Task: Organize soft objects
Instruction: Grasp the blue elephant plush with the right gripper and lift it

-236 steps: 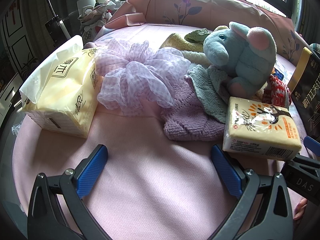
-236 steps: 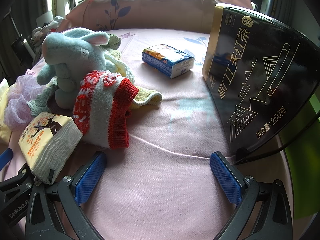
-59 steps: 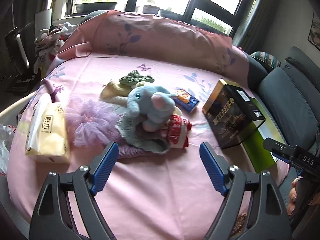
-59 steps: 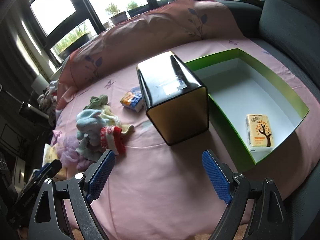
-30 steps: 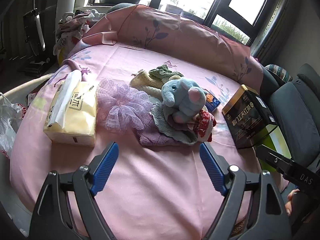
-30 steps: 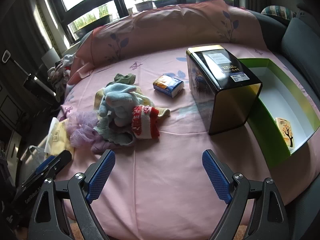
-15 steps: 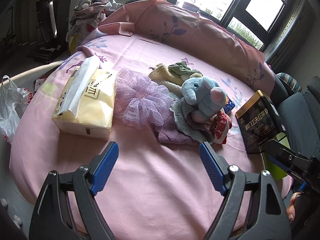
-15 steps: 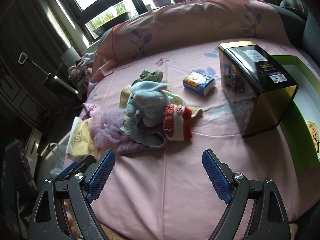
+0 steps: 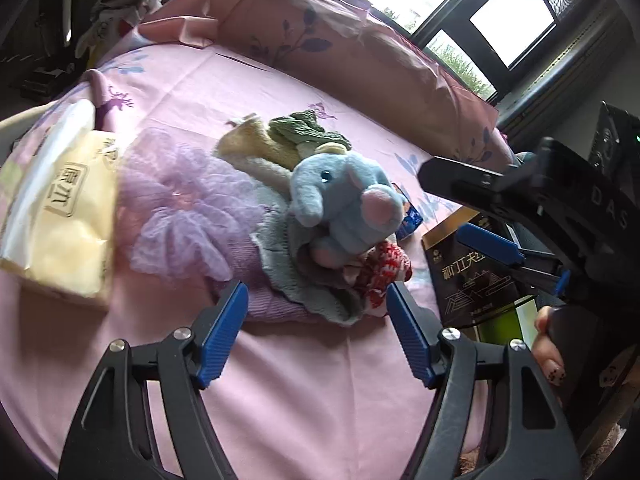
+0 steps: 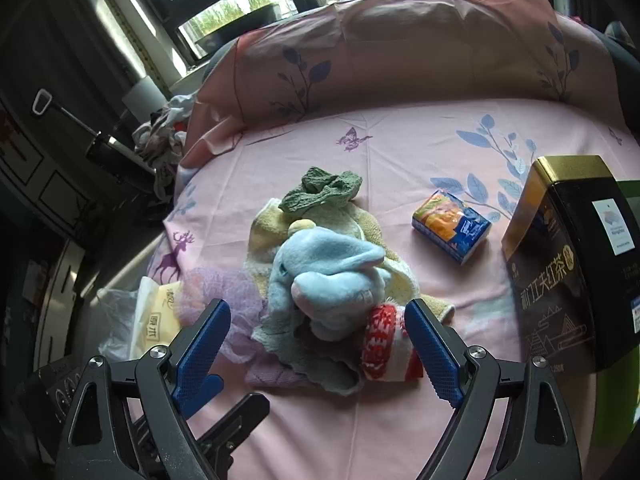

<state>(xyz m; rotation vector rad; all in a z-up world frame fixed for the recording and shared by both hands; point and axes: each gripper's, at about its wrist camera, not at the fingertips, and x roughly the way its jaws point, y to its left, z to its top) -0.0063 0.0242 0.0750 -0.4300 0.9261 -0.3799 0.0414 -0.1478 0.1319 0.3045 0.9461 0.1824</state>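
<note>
A blue plush elephant (image 9: 340, 196) (image 10: 328, 272) sits on a pile of soft things in the middle of the pink bed: a red and white knit sock (image 9: 384, 276) (image 10: 384, 340), a grey cloth (image 9: 296, 264), a purple knit cloth (image 9: 256, 288), a lilac mesh pouf (image 9: 188, 216), a yellow towel (image 10: 272, 224) and a green knit cloth (image 10: 320, 192). My left gripper (image 9: 316, 332) is open and empty just in front of the pile. My right gripper (image 10: 316, 352) is open and empty above the pile's near edge; it also shows at the right of the left wrist view (image 9: 512, 256).
A yellow tissue pack (image 9: 60, 216) lies at the left. A small blue and orange tissue packet (image 10: 452, 228) lies right of the pile. A black and gold tea box (image 10: 572, 264) stands at the right, with a green box (image 9: 508, 320) behind it. A pink pillow (image 10: 400, 52) lines the far side.
Both grippers have moved in closer to the soft pile. The right gripper has swung left and now appears in the left wrist view. Both stay open and empty.
</note>
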